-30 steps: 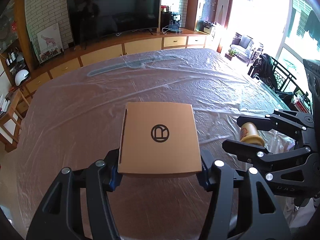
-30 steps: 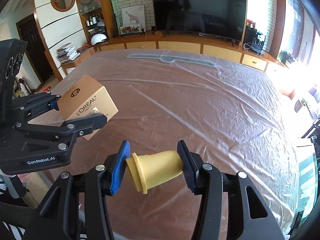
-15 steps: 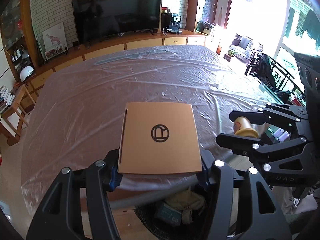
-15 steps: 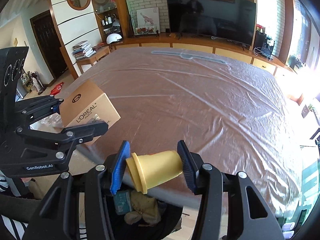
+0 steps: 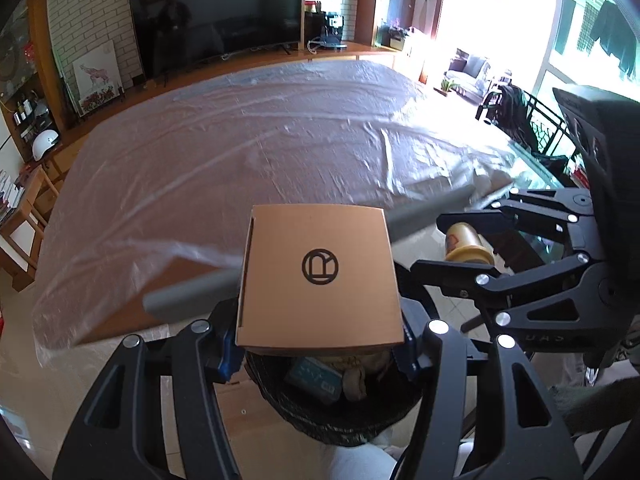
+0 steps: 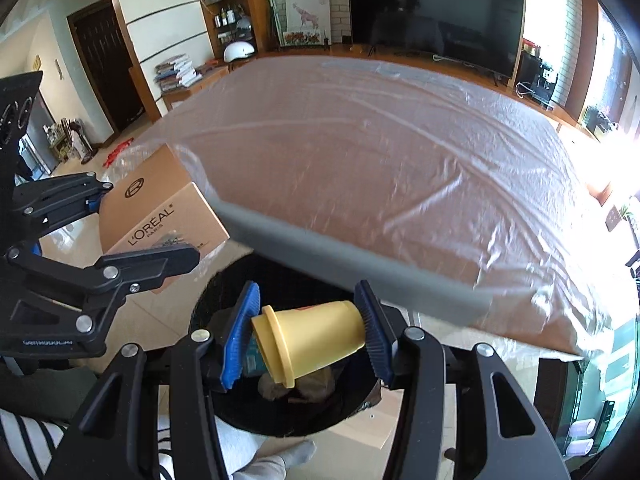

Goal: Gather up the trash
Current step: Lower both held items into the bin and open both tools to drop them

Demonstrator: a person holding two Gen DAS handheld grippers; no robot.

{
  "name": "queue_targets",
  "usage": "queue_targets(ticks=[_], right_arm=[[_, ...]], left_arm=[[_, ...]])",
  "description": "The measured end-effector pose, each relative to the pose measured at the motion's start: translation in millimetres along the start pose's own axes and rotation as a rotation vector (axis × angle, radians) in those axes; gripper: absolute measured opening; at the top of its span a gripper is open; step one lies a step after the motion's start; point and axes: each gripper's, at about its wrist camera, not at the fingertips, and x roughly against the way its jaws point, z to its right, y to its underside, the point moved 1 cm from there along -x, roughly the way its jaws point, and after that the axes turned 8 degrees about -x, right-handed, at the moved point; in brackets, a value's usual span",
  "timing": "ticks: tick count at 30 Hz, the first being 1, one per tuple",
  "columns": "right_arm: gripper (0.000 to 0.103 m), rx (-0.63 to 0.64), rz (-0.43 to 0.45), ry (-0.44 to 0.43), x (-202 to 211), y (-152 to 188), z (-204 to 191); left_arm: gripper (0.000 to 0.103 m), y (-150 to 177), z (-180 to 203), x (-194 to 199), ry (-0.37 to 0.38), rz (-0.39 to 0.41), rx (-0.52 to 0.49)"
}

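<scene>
Shift: both tongs have pulled back off the counter since a second ago, and the black bin, unseen then, now sits right beneath them.
Left tongs: left tongs (image 5: 320, 344) clamped on the cardboard box (image 5: 318, 276), blue pads squeezing its two sides, logo face up; the box hangs over the near half of the bin (image 5: 340, 420).
Right tongs: right tongs (image 6: 304, 336) clamped on the yellow cup (image 6: 310, 338), held sideways, rim toward the left pad, base against the right; it hovers over the bin's mouth (image 6: 280, 412).
Bin contents: a teal packet and crumpled brownish scraps already lie inside.
Pose: both tools tilt steeply downward, side by side, close but not touching; a striped sleeve (image 6: 24, 440) shows low at the left.
Step in hand: dropping both pieces, by the look of it.
Doing it well: centre each over the opening before the pads part; the box is wide, so it likely wants a clear drop away from the rim, and the cup could roll off if let go near the edge.
Beyond: counter (image 5: 240, 152) under clear plastic sheet, its grey edge just past the bin; dark television at the far wall.
</scene>
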Motion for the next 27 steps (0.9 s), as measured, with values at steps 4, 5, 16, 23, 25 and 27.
queue_targets(ticks=[4,5,16,23,25,27], right_arm=[[0.049,-0.009,-0.035,0.007,-10.6,10.5,1.0],[0.049,-0.010,-0.041,0.008,-12.5,12.2,1.4],[0.049,-0.045,-0.105,0.048,-46.6,34.3,8.5],[0.049,-0.072,-0.127,0.065,-65.7,43.1,5.2],[0.049,-0.065,-0.130,0.069,-67.7,46.9,1.4],[0.049,-0.064,-0.135,0.073,-70.7,46.2,2.0]], left_arm=[[0.059,15.8,9.1,-8.9,0.005,-0.040,-0.005],[0.059,19.7,10.5,-13.0,-0.001,-0.056,-0.013],[0.059,50.8,12.8,-54.0,-0.009,-0.180,-0.052],[0.059,63.5,16.8,-71.4,-0.019,-0.225,-0.059],[0.059,63.8,19.6,-75.4,-0.020,-0.235,-0.061],[0.059,64.5,22.0,-77.8,-0.023,-0.240,-0.063]])
